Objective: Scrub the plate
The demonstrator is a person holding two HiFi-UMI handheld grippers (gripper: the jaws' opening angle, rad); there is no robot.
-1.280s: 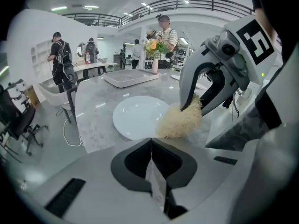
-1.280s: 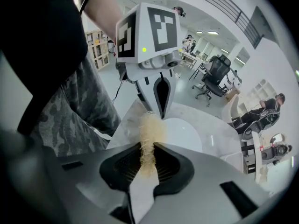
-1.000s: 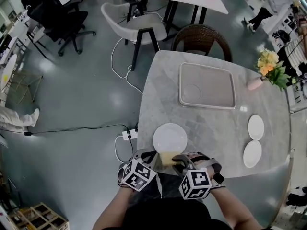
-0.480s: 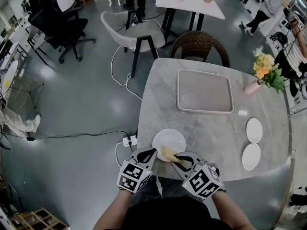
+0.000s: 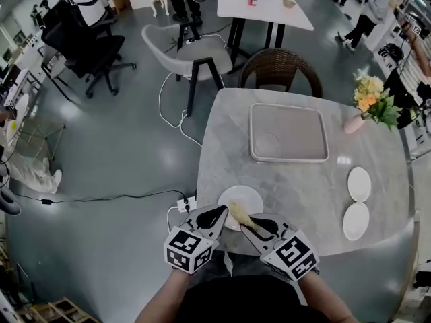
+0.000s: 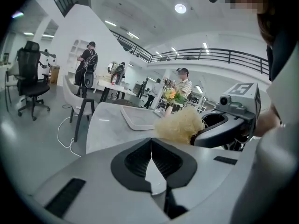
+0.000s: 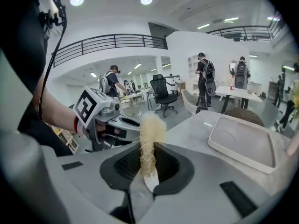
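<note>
We see the marble table [image 5: 303, 187] first, with a rectangular tray [image 5: 296, 130] toward its 12 o'clock. The white plate [image 5: 250, 195] sits at the table's 7 o'clock, by the near edge. Our left gripper [image 5: 221, 212] meets the plate's rim at 8 o'clock, jaws pressed together, with nothing between them that we can make out. Our right gripper [image 5: 248, 226] sits at the plate's 5 o'clock, jaws clamped on a pale fibrous scrubber [image 5: 238, 213] that lies over the plate's 6 o'clock part.
</note>
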